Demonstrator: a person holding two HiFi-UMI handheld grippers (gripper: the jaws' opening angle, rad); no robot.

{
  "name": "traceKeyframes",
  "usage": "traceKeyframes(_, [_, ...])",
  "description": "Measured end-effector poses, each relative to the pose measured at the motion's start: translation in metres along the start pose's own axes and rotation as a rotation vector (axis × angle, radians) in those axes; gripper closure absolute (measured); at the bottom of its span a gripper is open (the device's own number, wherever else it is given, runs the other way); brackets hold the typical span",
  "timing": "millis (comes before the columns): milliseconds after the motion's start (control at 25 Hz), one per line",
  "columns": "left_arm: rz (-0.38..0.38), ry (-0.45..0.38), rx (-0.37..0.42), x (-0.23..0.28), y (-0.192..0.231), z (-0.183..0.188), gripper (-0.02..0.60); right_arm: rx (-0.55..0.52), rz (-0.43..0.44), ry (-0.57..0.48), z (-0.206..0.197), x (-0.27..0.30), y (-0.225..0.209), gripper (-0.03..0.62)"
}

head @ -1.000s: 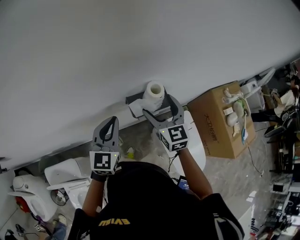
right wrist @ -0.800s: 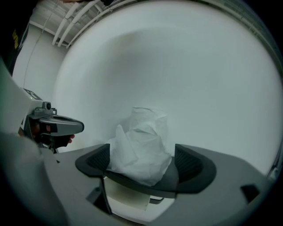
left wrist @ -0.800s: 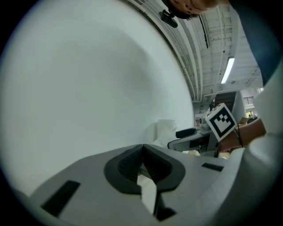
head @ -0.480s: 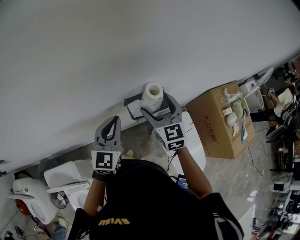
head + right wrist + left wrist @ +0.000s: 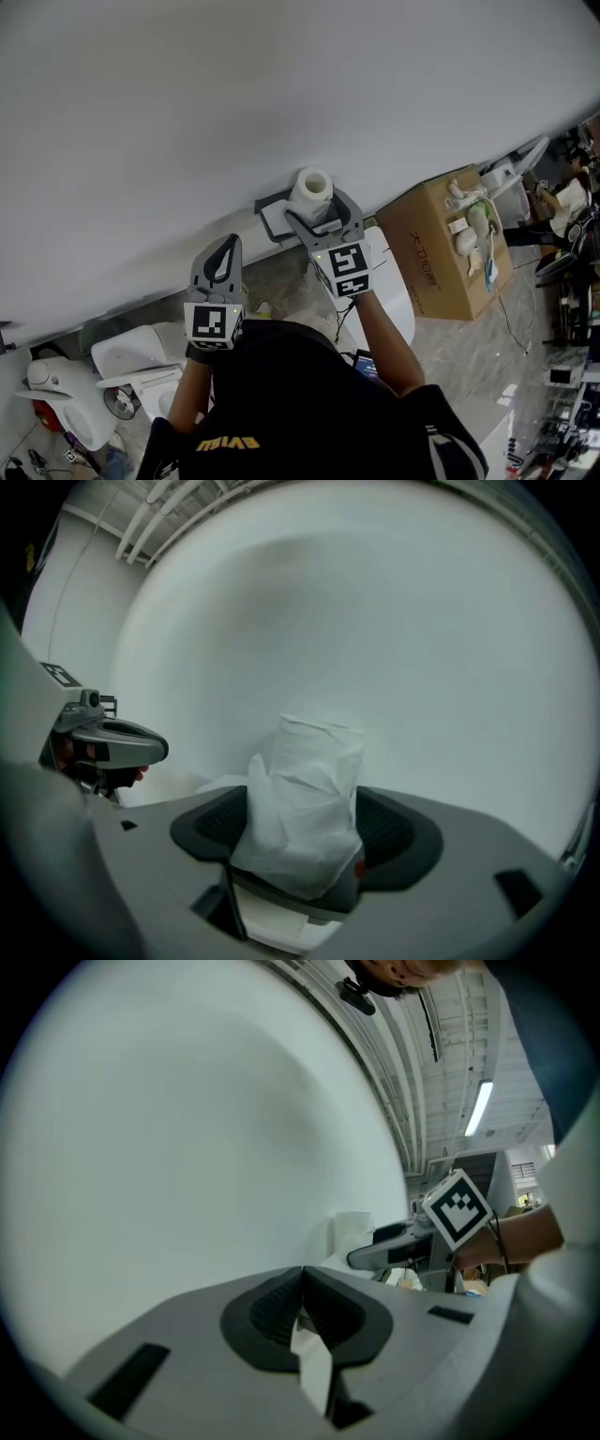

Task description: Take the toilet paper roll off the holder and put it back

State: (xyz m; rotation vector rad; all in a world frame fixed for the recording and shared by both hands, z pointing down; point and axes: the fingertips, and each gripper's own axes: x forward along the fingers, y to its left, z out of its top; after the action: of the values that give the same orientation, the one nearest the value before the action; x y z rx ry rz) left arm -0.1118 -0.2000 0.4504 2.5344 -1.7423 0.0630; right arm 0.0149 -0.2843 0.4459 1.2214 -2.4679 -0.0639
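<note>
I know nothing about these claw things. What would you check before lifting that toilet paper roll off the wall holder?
1. Toilet paper roll between the right gripper's pads: ok.
2. Jaws, which have just been closing, touch both sides of the roll: ok; how firmly, cannot tell.
3. Roll sits upright on the holder: ok.
4. Left gripper shut, empty, away from the roll: ok.
5. Loose sheet free of the pads: cannot tell.
</note>
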Motion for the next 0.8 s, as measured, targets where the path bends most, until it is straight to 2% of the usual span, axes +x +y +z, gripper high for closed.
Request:
traceKeyframes(200, [-0.007, -0.001, 0.004, 0.0012, 0.0011, 0.0015, 0.569, 0.012, -0.025, 0.010, -0.0006, 0.0019, -0.0057, 0.310])
traceKeyframes(800, [-0.017, 0.000, 0.004, -0.0027, 0.0054, -0.0004, 0.569, 0.029, -0.031, 0.007, 0.0030, -0.0026, -0.0075, 0.319])
